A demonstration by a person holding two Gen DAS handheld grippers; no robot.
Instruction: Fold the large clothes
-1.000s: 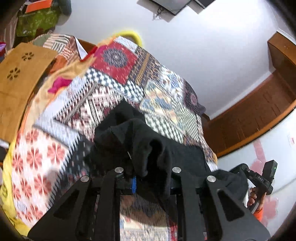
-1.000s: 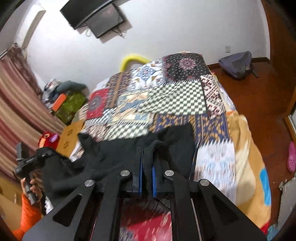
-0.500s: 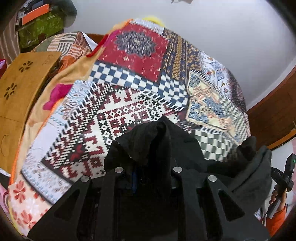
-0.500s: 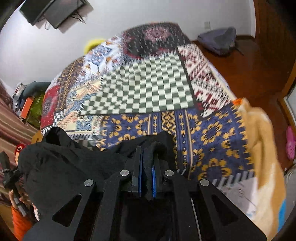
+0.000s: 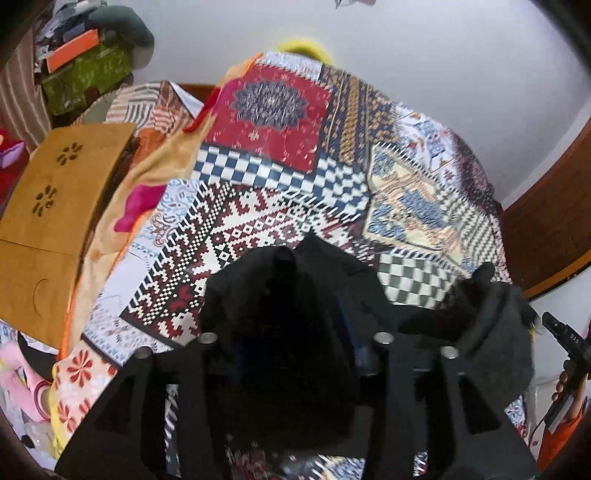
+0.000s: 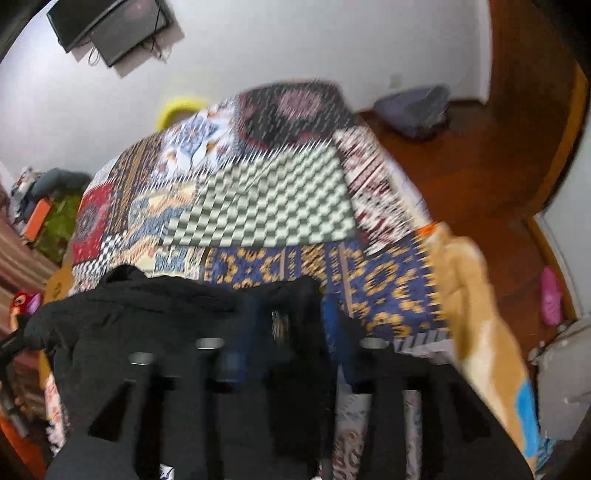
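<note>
A large black garment (image 5: 280,288) lies bunched on the patchwork quilt (image 5: 266,110) of a bed. My left gripper (image 5: 295,325) points down at it. Its jaws are opening, and a hump of the black cloth still sits between the fingers and hides the pads. In the right wrist view the same garment (image 6: 147,306) stretches off to the left. My right gripper (image 6: 291,332) is over its right end, jaws opening, with a loose fold of cloth between the blue pads (image 6: 330,321). A hand (image 5: 565,384) on the right gripper's handle shows at the left wrist view's right edge.
A brown wooden board (image 5: 55,206) and a green box (image 5: 85,70) stand left of the bed. A dark screen (image 6: 110,29) hangs on the white wall. A grey bag (image 6: 417,107) and a pink slipper (image 6: 550,295) lie on the wooden floor to the right.
Both grippers, earlier shut on the black garment, now have their jaws apart. Both have sunk toward the quilt, and the garment has come down onto the bed with them.
</note>
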